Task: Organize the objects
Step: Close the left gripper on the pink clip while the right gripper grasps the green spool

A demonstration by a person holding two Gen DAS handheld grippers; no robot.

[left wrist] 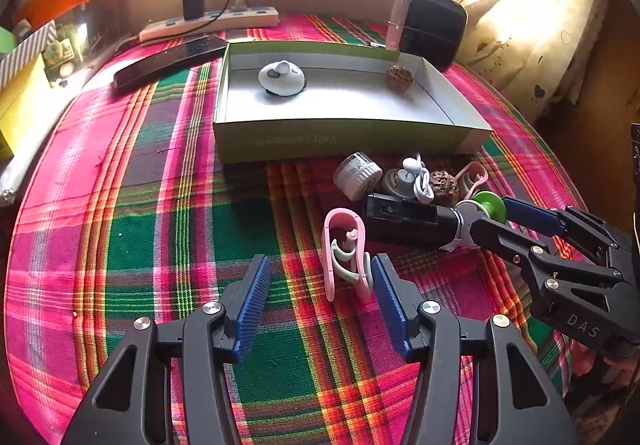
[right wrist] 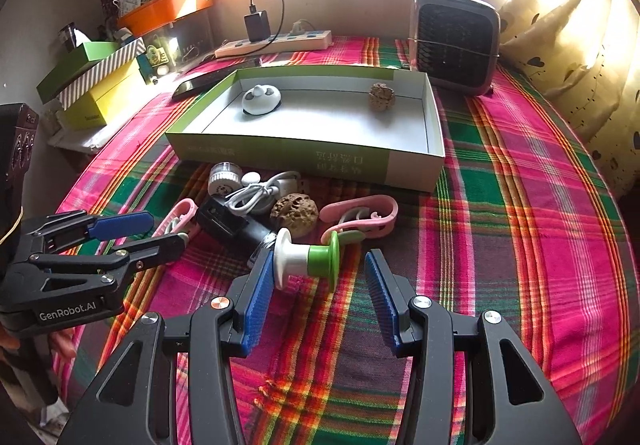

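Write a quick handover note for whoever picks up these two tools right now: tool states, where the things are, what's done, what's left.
Left tool: open, empty, low over the cloth beside a pink clip.
Right tool: open, straddling the green-and-white spool, not closed on it.
In the box: a white round gadget and one walnut.
Outside the box, in front of it: small jar, white cable, second walnut, black device, another pink clip, plus the spool and first clip.
Done: two items boxed. Left: move the remaining pile into the box, probably the spool first.
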